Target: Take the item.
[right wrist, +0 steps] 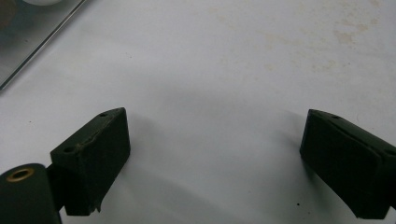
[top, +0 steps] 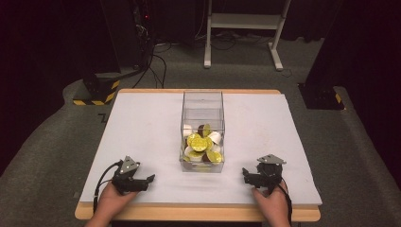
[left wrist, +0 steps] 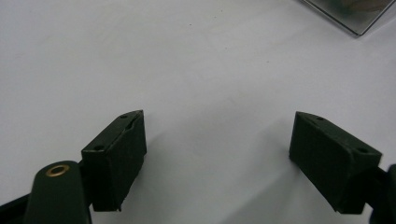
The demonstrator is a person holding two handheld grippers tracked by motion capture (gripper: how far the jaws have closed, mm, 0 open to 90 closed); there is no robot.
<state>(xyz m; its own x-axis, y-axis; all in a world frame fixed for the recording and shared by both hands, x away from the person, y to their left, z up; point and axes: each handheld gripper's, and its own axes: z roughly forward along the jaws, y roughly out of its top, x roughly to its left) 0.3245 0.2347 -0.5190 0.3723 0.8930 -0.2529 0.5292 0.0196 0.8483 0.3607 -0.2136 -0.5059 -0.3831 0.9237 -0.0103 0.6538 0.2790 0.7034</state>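
Resting wide open and empty near the table's near edge: left gripper [top: 150, 178], right gripper [top: 245, 173]. Probably pre-start; next, reaching toward clear box [top: 202, 163] of gold-foil coins [top: 199, 142].

table [top: 142, 142] brightly lit | surroundings dark | soft shadows under tongs | close views slightly blurred

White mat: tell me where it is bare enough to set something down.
The white mat is bare left of the clear box, above the left hand-held gripper, and right of the box, above the right hand-held gripper. The crowded spot is the box's near end, piled with gold-foil and white pieces.
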